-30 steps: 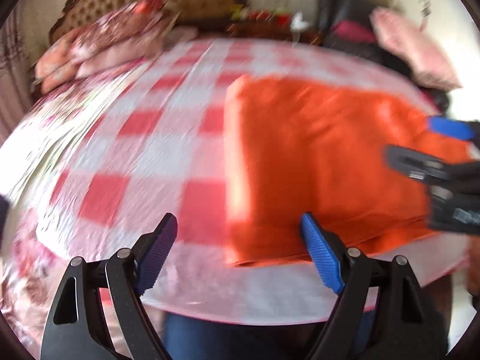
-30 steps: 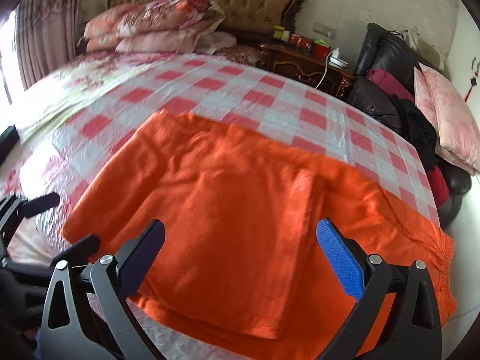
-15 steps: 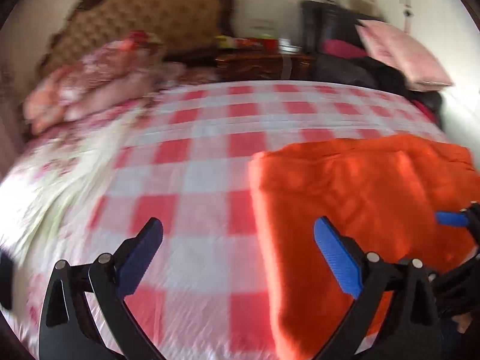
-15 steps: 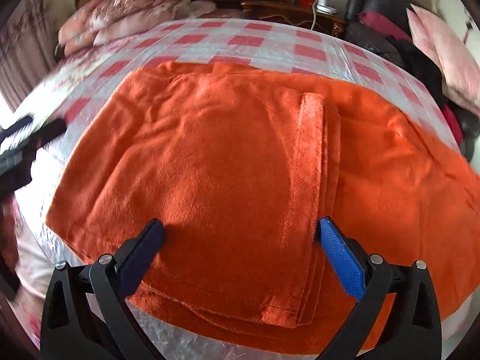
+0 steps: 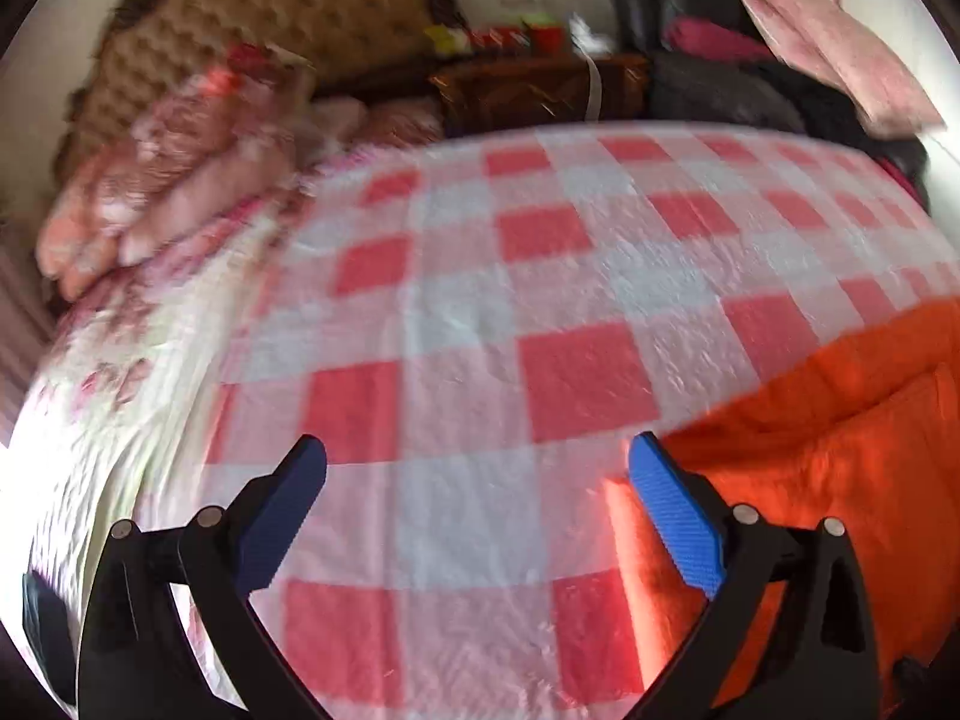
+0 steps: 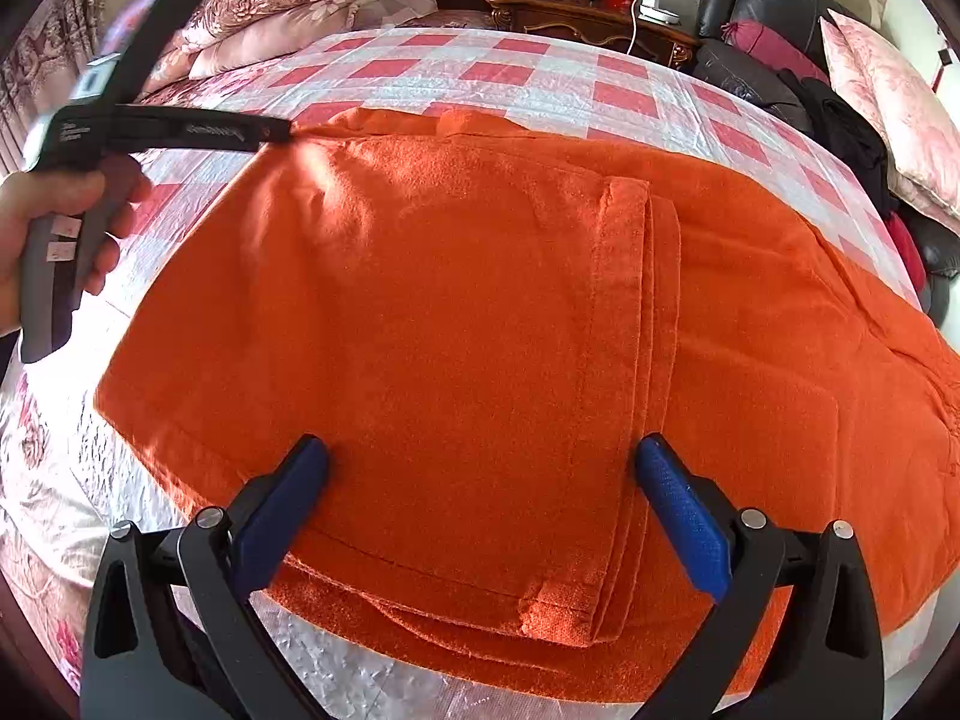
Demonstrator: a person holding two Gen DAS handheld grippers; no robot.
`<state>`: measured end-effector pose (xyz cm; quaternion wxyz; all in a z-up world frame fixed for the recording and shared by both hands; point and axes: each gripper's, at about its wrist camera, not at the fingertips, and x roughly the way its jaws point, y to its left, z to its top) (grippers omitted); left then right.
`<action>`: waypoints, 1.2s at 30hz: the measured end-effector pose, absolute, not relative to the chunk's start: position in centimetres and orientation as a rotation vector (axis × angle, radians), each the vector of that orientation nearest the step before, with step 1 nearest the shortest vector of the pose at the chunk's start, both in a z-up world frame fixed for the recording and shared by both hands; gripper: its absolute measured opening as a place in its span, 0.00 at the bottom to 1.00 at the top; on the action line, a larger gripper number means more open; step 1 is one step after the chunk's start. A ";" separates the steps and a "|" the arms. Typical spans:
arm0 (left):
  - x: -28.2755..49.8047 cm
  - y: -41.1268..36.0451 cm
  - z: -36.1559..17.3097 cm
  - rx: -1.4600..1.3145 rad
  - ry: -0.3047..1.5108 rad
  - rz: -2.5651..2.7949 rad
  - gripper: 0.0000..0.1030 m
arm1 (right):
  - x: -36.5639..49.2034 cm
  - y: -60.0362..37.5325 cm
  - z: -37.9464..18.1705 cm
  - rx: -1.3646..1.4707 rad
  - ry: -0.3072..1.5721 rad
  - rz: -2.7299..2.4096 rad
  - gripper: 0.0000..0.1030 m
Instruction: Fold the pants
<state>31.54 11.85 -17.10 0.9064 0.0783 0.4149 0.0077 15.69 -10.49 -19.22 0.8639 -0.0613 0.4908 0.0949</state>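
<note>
The orange pants (image 6: 480, 312) lie folded over on the red-and-white checked bed cover (image 6: 492, 78), with a hemmed leg end lying across the middle. My right gripper (image 6: 480, 480) is open, low over the near edge of the pants. My left gripper (image 5: 477, 480) is open over bare checked cover, with the pants' left edge (image 5: 810, 468) beside its right finger. In the right wrist view the left gripper (image 6: 264, 132) reaches to the pants' far left corner, held by a hand.
Floral pillows (image 6: 282, 6) and a padded headboard (image 5: 288, 18) stand at the bed's head. A wooden nightstand (image 6: 588, 12) with small items is behind. Dark sofa cushions and a pink pillow (image 6: 888, 102) lie at the right.
My left gripper has swung left and up along the pants' left edge to its far corner. My right gripper has moved down close to the pants' near edge.
</note>
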 end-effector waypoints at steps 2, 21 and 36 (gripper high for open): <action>28.9 13.5 -15.7 0.011 0.819 0.025 0.98 | 15.6 -10.5 -19.2 -0.129 1.021 0.203 0.96; 12.7 11.1 -20.8 0.065 0.792 0.037 0.95 | 23.0 -5.0 -16.0 -0.285 0.948 0.167 0.96; 12.2 10.4 -19.4 0.125 0.797 0.106 0.98 | 25.7 -4.1 -18.5 -0.193 0.911 0.159 0.96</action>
